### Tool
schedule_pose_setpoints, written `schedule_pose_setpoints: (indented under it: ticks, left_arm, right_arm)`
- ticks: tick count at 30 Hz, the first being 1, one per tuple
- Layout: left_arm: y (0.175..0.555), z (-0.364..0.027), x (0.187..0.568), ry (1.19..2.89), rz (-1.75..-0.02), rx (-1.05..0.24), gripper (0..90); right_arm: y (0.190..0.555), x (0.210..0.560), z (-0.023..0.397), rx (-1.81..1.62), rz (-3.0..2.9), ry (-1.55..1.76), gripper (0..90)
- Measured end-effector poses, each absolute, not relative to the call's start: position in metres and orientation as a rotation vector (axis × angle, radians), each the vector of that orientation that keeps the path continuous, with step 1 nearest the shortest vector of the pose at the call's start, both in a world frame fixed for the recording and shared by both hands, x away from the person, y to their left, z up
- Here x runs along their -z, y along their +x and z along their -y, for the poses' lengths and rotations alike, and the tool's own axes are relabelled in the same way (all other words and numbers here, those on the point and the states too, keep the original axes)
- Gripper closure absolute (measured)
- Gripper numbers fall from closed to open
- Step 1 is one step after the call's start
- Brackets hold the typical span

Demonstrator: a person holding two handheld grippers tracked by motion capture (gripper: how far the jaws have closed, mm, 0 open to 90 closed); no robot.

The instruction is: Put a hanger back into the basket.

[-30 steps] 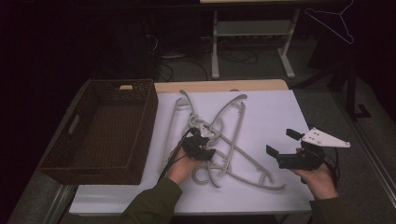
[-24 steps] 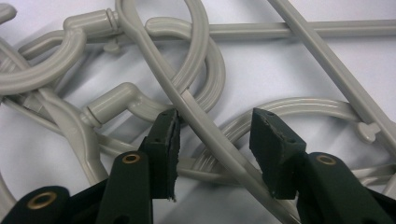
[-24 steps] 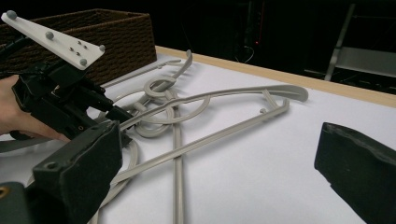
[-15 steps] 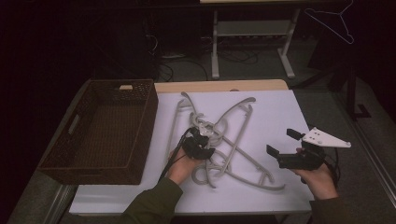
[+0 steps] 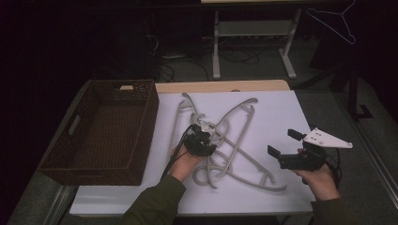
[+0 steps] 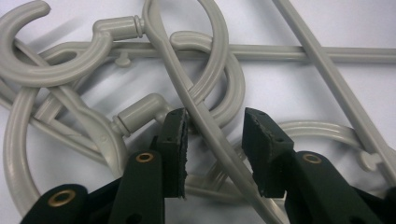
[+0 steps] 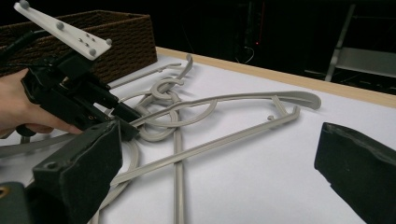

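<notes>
High view: a white table with a dark wicker basket (image 5: 101, 131) at its left and a tangle of grey plastic hangers (image 5: 225, 136) in the middle. The left gripper (image 5: 202, 138) reaches into the tangle where the hooks cross. Its jaws have just been closing. The right gripper (image 5: 285, 146) hovers near the table's right edge, apart from the hangers, with its jaws wide and nothing between them.

Left gripper view: the two black jaws straddle one thin hanger arm (image 6: 210, 126), which runs slantwise between them. One pad (image 6: 178, 140) looks to be touching or almost touching the arm; the other stands off with a clear gap, so the arm is not yet pinched. Several hooks (image 6: 56, 60) loop over one another just beyond the jaws.

Right gripper view: the wide black jaws frame the table. Far off, the left gripper sits on the tangle, with the basket behind it. One long hanger (image 7: 243, 116) stretches to the right.

To do this step well, I judge the left jaws should finish closing on that single arm only, square across it. Then it should be lifted slowly, because the hooks are interlocked and may drag the other hangers along. The free right gripper could hold the pile down.
</notes>
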State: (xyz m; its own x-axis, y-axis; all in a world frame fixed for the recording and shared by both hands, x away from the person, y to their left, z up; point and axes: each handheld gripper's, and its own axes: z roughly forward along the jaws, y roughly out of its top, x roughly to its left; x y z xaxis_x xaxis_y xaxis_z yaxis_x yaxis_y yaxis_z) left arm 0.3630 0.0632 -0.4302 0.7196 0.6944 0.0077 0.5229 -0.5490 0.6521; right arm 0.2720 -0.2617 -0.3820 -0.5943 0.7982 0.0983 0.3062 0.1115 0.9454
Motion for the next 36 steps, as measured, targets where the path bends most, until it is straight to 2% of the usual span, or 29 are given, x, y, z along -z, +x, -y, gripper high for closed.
schedule_pose_setpoints:
  ticks: [10, 25, 27, 29, 31, 36]
  left_arm:
    - [0.364, -0.057, 0.432, 2.311, -0.935, -0.405, 64.8]
    - [0.365, -0.051, 0.432, 2.295, -0.982, -0.368, 69.4]
    - [0.364, -0.049, 0.432, 2.289, -0.983, -0.358, 70.8]
    - [0.364, -0.049, 0.432, 2.295, -0.976, -0.393, 76.3]
    - [0.366, -0.053, 0.432, 2.304, -0.966, -0.333, 81.6]
    - [0.366, -0.055, 0.433, 2.304, -0.963, -0.344, 81.6]
  right_arm:
    - [0.272, 0.382, 0.260, -1.496, -1.959, 1.067, 0.7]
    - [0.273, 0.382, 0.261, -1.505, -1.952, 1.071, 0.7]
    - [0.273, 0.382, 0.261, -1.505, -1.950, 1.071, 0.7]
    - [0.272, 0.381, 0.261, -1.510, -1.945, 1.076, 0.7]
    - [0.272, 0.381, 0.261, -1.513, -1.942, 1.077, 0.7]
    - [0.273, 0.381, 0.262, -1.512, -1.941, 1.079, 0.7]
